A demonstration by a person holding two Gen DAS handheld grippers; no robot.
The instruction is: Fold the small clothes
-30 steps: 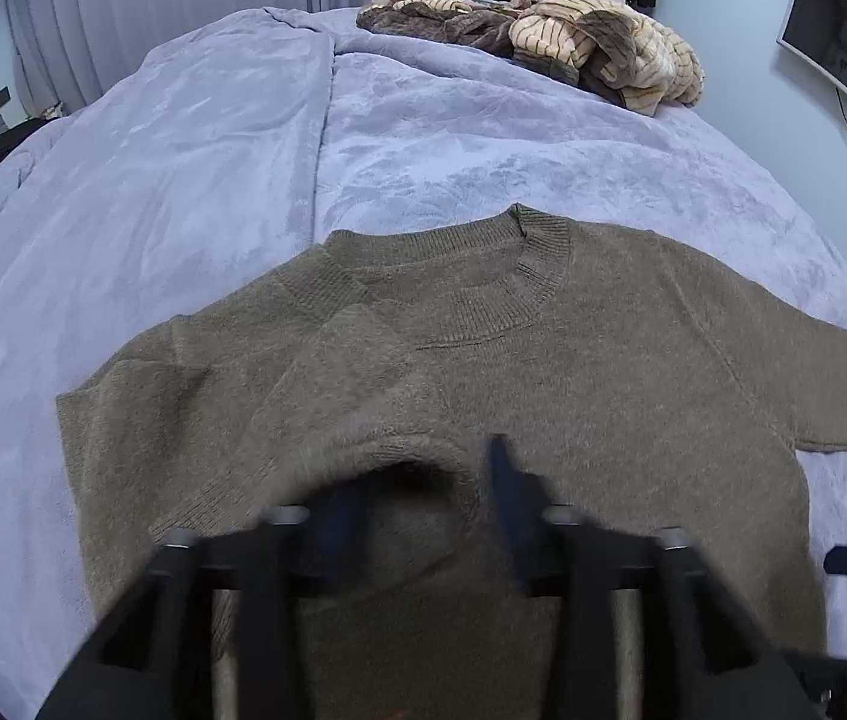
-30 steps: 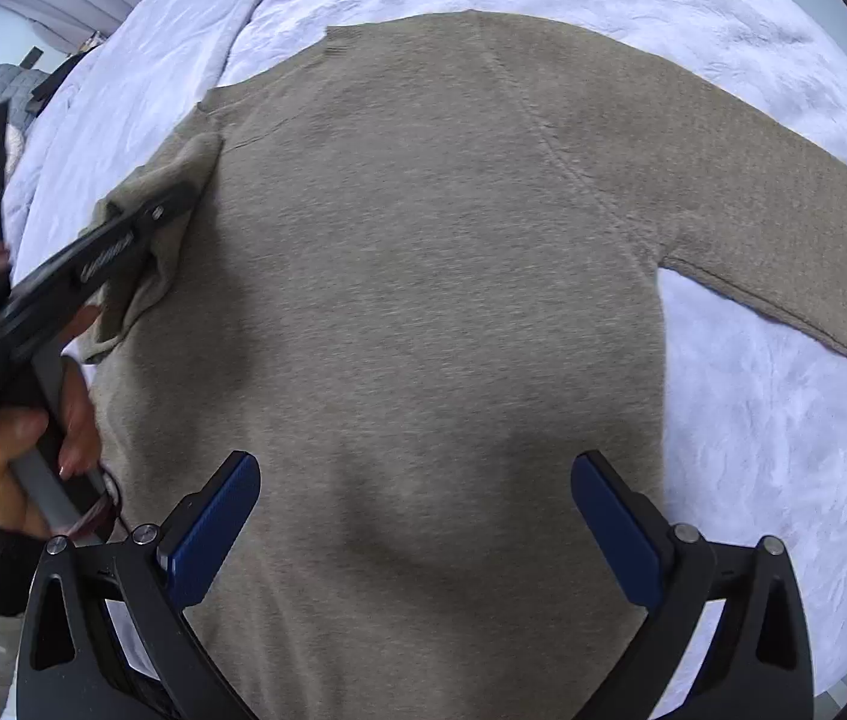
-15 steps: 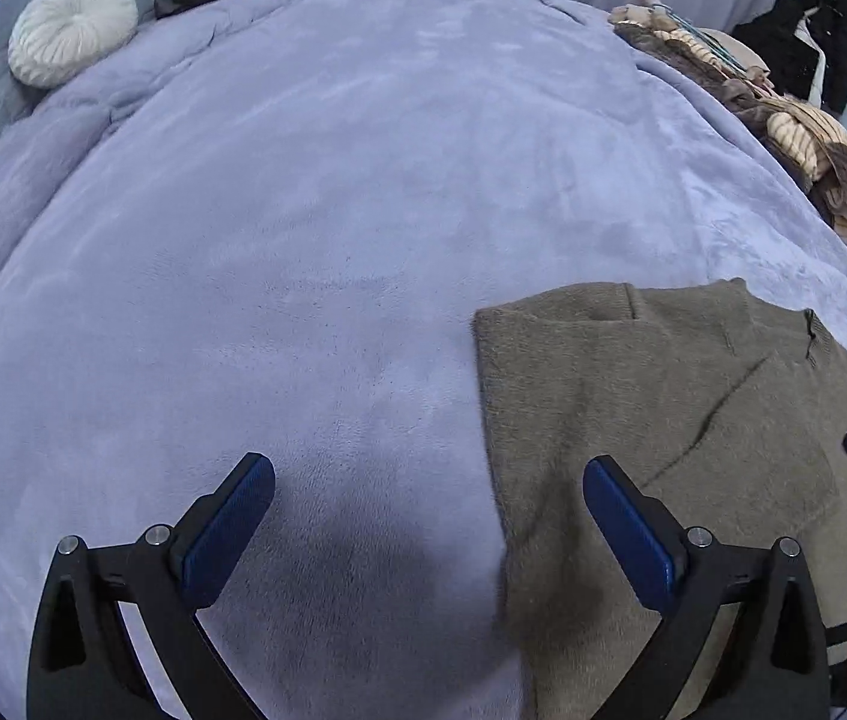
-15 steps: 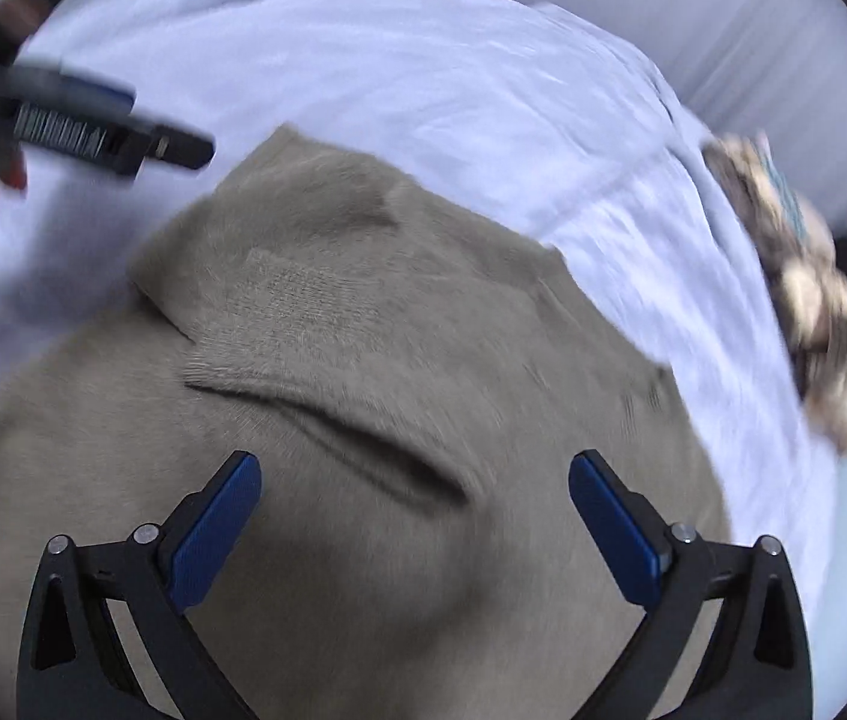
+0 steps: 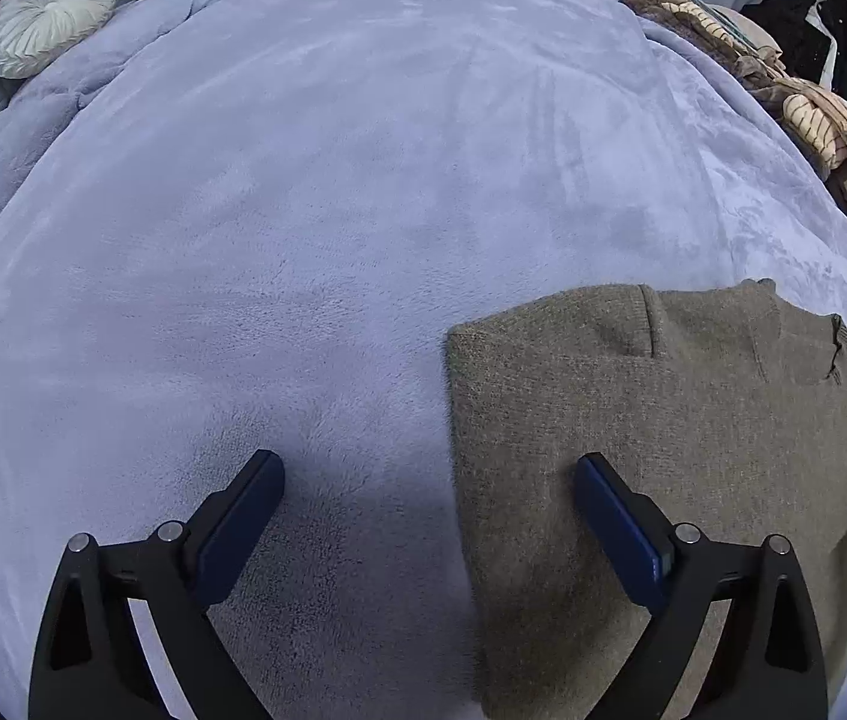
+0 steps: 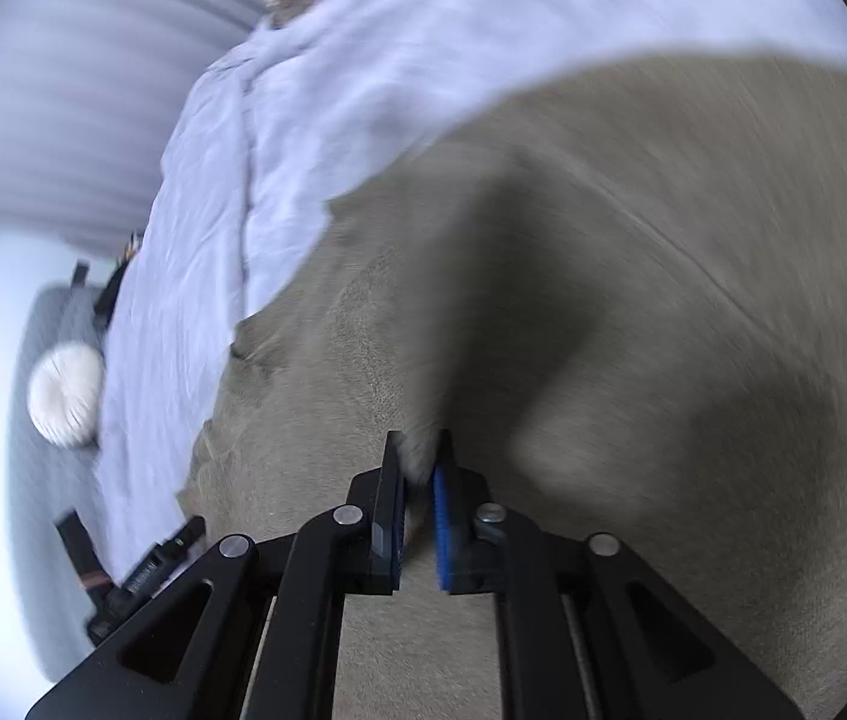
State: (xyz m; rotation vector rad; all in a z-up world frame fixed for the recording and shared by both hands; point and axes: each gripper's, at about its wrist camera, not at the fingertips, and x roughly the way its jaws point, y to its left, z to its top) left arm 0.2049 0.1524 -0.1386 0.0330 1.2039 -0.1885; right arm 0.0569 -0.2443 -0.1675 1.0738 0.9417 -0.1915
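Lavender fleece covers the bed [image 5: 327,192], with a round white cushion [image 5: 48,18] up at the headboard end and a heap of striped knitwear [image 5: 807,114] waiting along the far edge. On the near part of the bed lies the brown sweater [image 5: 663,432], and it looks partly folded to me: one side has been turned in, leaving a straight vertical edge on that side and a sleeve cuff laid across the chest near the collar. The other side is not shown as folded in either view, and the body has not been brought up into a bundle, so I would say the job is somewhere near its middle, with the heap yet to be touched.

The left hand-held gripper [image 5: 429,534] hangs above the bed pointing steeply down, its blue pads spread wide with nothing between them, one finger over bare fleece and the other over the sweater's folded edge. The right hand-held gripper [image 6: 417,516] sits low over the sweater, and its jaws are closing with a small ridge of brown knit pinched up between the pads. That view is smeared with motion blur, so I cannot tell which part of the sweater it has caught.
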